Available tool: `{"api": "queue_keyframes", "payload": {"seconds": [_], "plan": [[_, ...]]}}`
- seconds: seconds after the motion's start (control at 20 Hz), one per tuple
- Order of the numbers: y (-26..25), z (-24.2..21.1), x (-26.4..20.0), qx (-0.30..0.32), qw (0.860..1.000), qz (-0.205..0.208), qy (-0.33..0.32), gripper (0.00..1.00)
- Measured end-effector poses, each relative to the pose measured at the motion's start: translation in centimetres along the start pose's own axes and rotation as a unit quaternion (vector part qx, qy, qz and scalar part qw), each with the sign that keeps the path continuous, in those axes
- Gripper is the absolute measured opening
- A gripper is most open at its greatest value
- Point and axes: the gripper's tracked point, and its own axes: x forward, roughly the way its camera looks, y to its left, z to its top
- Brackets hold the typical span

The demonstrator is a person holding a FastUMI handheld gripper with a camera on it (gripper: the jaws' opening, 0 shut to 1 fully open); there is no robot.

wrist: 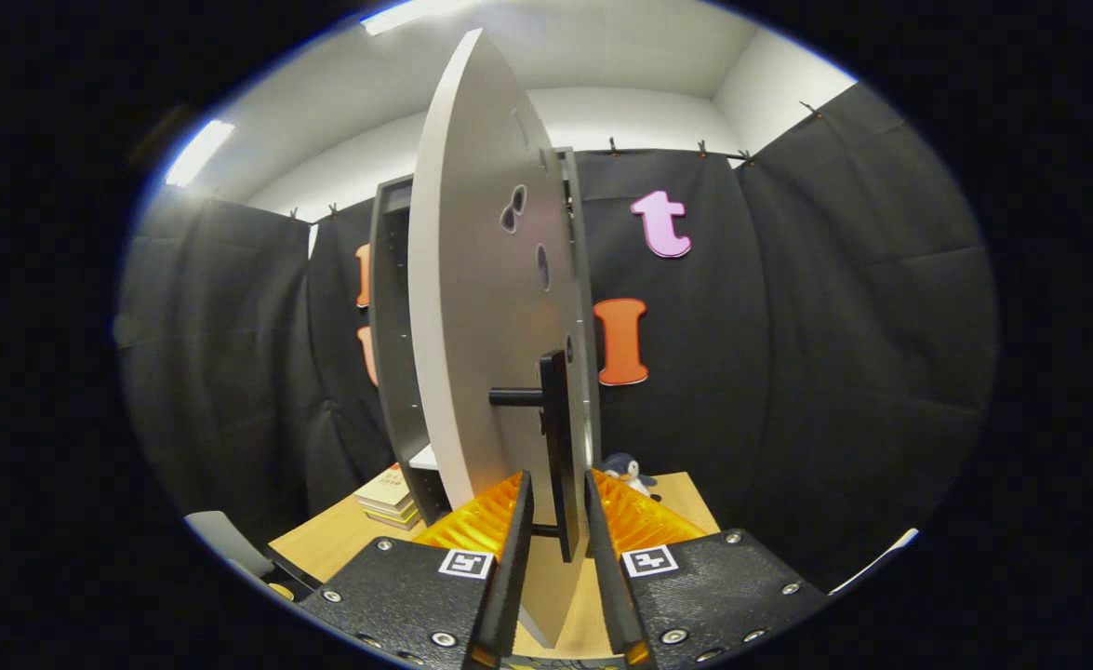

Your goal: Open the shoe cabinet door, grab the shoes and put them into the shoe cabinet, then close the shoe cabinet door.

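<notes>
Gripper sits low in front of the shoe cabinet, fingers pointing at the near edge of the cabinet door. The door stands swung out, edge-on to the camera, its pale face turned to the right.

A dark bar handle is fixed upright on that face by two short stand-offs. Its lower end hangs between the two fingers. A narrow gap shows on either side of the bar, so the fingers are slightly parted around it; contact probably not made, though the fisheye view is too warped there to be certain.

Cabinet body: dark carcass just beyond the door on the left, a shelf edge visible low inside. It stands on a wooden table.

Other items: a stack of books on the table just left of the cabinet base; a small penguin toy on the table just beyond the right finger.

Writing: a square black-and-white marker tag sits on each finger mount; pattern only, no legible text. Book covers too small to read.
</notes>
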Motion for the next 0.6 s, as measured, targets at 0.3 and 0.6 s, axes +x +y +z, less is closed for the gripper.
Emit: {"api": "queue_keyframes", "payload": {"seconds": [0.3, 0.6], "plan": [[4.4, 0.2, 2.1, 0.002, 0.998, 0.066, -0.002, 0.41], [6.9, 0.2, 3.7, 0.009, 0.994, 0.107, 0.000, 0.41]]}}
